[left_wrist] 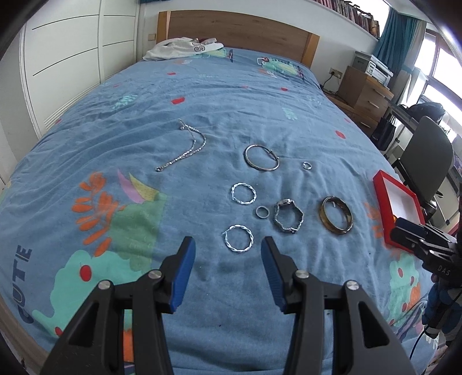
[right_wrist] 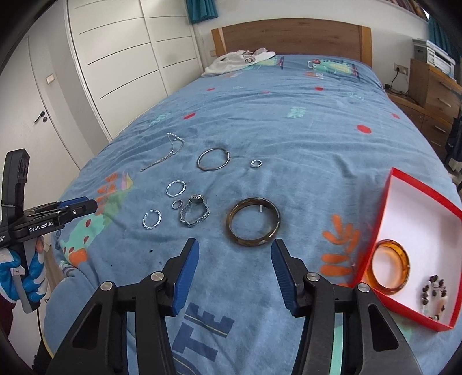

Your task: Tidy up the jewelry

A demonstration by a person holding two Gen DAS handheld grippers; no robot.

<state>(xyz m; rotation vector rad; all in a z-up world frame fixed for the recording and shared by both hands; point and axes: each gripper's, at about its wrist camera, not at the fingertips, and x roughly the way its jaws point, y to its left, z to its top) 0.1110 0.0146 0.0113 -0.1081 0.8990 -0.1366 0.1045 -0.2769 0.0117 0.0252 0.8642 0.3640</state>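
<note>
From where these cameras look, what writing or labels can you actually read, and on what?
"GenRobot.AI": side of the left claw.
"DAS": body of the right claw.
"CUTE", partly hidden: blue bedspread.
"S", perhaps more: white garment by the headboard; rest unreadable.
Book spines on the shelf: too small.

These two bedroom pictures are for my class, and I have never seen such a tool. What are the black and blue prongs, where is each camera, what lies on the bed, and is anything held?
A person holds a hand tool with a two-fingered claw in each hand. Each picture comes from a camera on one tool, looking along its fingers: left claw, right claw. Both are open and hold nothing. On the bed lie a chain, hoops, rings and a brown bangle. The red box holds an amber bangle and beads.
</note>
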